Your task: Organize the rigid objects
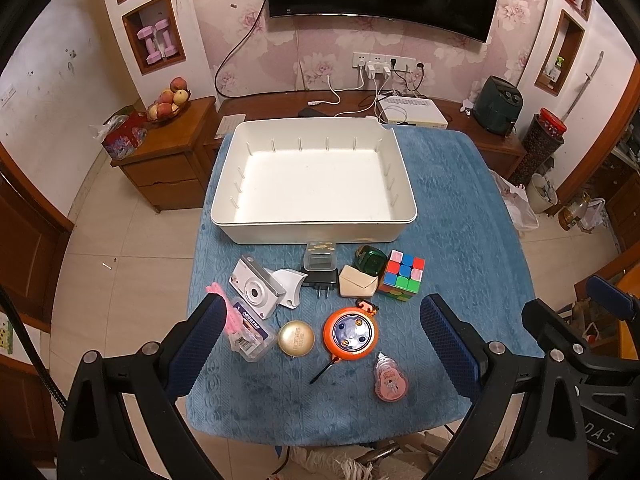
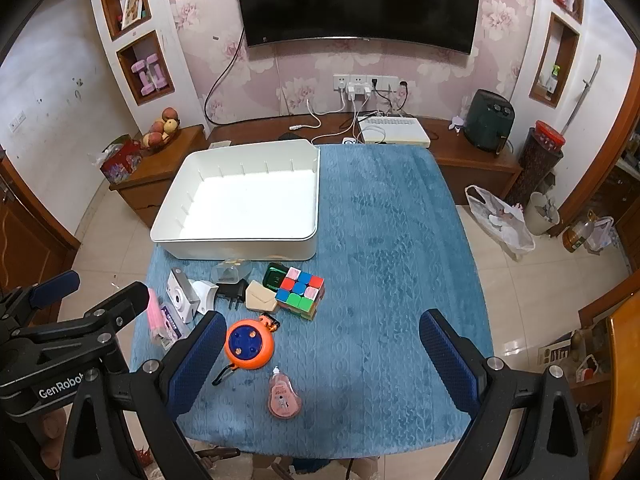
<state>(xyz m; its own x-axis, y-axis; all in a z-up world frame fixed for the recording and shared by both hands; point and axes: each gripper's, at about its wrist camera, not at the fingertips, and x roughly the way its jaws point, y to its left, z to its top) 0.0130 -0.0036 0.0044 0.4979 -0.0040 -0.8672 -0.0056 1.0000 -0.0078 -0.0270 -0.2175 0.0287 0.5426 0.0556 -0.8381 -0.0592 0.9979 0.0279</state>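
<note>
Stock on your desk point(image 1: 460, 240), left to right: camera point(image 1: 256, 288), gold tin point(image 1: 296, 338), orange reel point(image 1: 350, 332), cube point(image 1: 401, 276), all near the empty white bin point(image 1: 312, 184) for easy loading. Bin's long axis runs left-right. Left hand-held gripper point(image 1: 320, 344) and right hand-held gripper point(image 2: 320, 360): both spread wide, holding nothing.

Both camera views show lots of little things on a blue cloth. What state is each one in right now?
White bin: empty, upright.
Left gripper: fingers open, holding nothing.
Right gripper: fingers open, holding nothing.
Rubik's cube: scrambled, on the cloth.
White camera: lying tilted, lens up.
Orange reel: flat, outside the bin.
Gold round tin: lid shut.
Pink correction tape: lying flat, alone.
Black charger: unplugged, prongs exposed.
</note>
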